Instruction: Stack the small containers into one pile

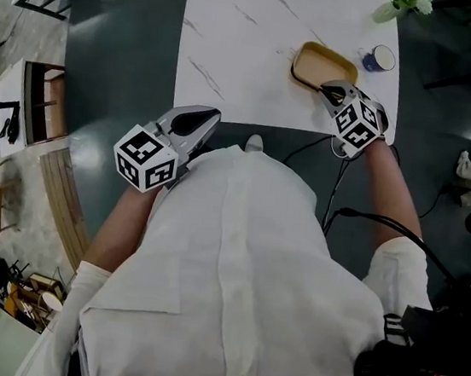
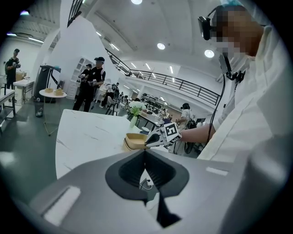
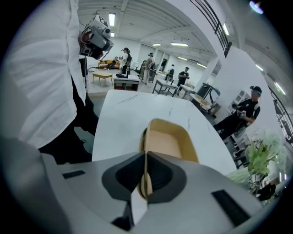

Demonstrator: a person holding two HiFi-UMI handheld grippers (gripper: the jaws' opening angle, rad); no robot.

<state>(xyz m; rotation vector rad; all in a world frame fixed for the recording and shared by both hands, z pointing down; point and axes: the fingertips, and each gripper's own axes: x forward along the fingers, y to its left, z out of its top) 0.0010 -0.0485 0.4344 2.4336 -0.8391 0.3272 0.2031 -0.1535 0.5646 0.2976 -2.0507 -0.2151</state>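
A tan oblong container (image 1: 323, 65) rests on the white marble table (image 1: 237, 45) near its front right corner. In the right gripper view the container (image 3: 171, 139) shows a second rim just outside its near wall, so it seems nested in another one. My right gripper (image 1: 333, 90) points steeply down and is shut on the near rim, its jaws pinching the thin wall (image 3: 145, 157). My left gripper (image 1: 203, 118) hovers at the table's front edge, off to the left, with its jaws pressed together on nothing (image 2: 145, 157). From the left gripper view the container (image 2: 135, 140) and the right gripper (image 2: 161, 135) lie ahead.
A blue and white cup (image 1: 378, 58) stands just right of the container, and a potted plant (image 1: 404, 0) at the far right corner. A cable (image 1: 310, 148) trails on the dark floor below the table edge. People stand far behind the table (image 2: 94, 82).
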